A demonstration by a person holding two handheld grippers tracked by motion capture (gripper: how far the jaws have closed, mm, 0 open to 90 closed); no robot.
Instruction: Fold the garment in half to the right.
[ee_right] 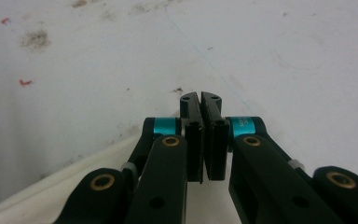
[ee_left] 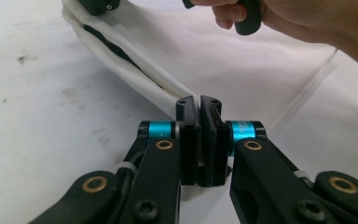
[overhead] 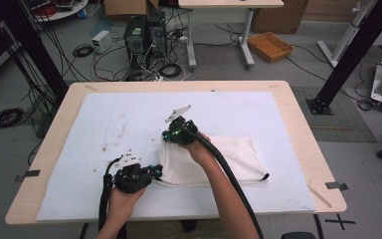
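Left gripper (ee_left: pixel 199 100) fingers pinch the white cloth's (overhead: pixel 229 154) corner; right gripper (ee_right: pixel 200 95) fingers closed at its far edge.

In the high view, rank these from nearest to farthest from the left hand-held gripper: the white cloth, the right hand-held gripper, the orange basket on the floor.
Measured from the left hand-held gripper:
1. White cloth: its near-left corner sits right at the jaws, which the left gripper view shows shut on it.
2. Right hand-held gripper: up and slightly right, at the cloth's far-left corner.
3. Orange basket: on the floor beyond the table, far upper right.
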